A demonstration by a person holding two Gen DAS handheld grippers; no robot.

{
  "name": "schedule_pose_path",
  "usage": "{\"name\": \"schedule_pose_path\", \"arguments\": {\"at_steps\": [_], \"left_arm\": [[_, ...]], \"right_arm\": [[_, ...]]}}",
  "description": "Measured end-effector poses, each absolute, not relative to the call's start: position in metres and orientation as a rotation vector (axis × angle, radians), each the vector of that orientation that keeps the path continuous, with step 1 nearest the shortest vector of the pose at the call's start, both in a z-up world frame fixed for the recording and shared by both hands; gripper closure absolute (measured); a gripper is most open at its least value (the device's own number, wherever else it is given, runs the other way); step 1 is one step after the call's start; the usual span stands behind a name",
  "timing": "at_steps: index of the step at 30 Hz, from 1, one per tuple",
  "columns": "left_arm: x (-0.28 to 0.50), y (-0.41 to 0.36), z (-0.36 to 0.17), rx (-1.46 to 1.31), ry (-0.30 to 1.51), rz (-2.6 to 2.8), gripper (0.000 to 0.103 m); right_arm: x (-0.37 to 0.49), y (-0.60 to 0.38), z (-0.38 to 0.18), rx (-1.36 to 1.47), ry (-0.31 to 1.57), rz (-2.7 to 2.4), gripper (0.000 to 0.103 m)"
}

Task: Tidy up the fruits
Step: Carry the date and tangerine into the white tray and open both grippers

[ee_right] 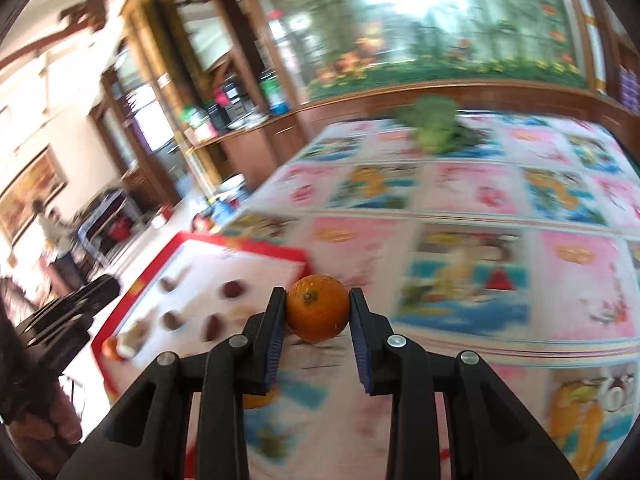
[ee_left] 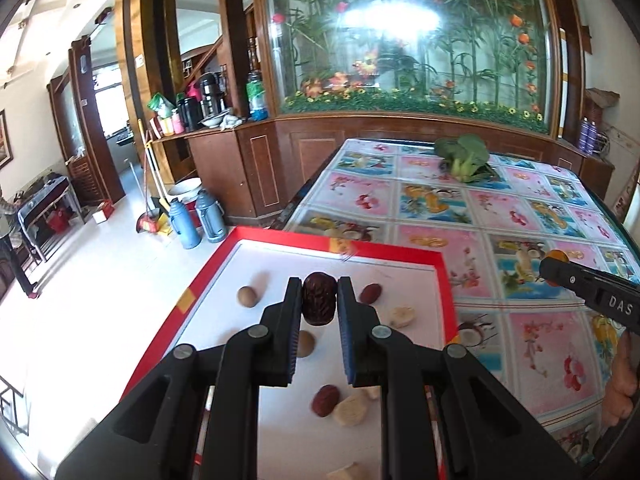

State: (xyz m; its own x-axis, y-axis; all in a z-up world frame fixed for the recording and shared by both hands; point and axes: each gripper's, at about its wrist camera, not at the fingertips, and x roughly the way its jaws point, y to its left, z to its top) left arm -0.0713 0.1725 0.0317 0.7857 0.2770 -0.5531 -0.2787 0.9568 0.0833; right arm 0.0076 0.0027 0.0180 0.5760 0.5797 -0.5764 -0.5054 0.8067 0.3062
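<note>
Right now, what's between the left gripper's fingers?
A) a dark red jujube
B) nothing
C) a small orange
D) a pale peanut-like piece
A: in the left wrist view the left gripper is shut on a wrinkled dark red jujube above the red-rimmed tray; the small orange sits in the right gripper.

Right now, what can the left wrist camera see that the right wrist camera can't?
Only the left wrist view shows the dark red date pinched in the left hand-held gripper, plus two blue thermos flasks on the floor.

Only the right wrist view shows the whole orange clamped in the right hand-held gripper; the left view catches just a sliver of it.

Both show the red-rimmed tray with dates and pale pieces on it, the leafy green vegetable at the far end, and the fruit-print tablecloth.
</note>
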Motion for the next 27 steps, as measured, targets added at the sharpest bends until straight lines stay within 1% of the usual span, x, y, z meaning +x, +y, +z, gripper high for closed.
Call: {"name": "schedule_pose_path", "arguments": {"at_steps": [5, 9, 18, 25, 27], "left_arm": [[-0.078, 0.195, 0.017, -0.03, 0.626, 0.331, 0.084], [-0.081, 0.206, 0.006, -0.042, 0.649, 0.344, 0.084], [-0.092, 0.229, -0.017, -0.054, 0.693, 0.37, 0.084], [-0.087, 0.228, -0.028, -0.046, 0.732, 0.362, 0.084], [-0.086, 0.227, -0.03, -0.045, 0.736, 0.363, 0.084]], "right_arm": [[-0.016, 0.048, 0.02, 0.029, 0.704, 0.72, 0.073], [-0.026, 0.07, 0.01, -0.027, 0.714, 0.744, 0.073], [-0.037, 0.088, -0.016, -0.09, 0.768, 0.758, 0.073], [-0.051, 0.094, -0.02, -0.143, 0.742, 0.757, 0.073], [-0.051, 0.094, -0.02, -0.143, 0.742, 0.759, 0.072]]}}
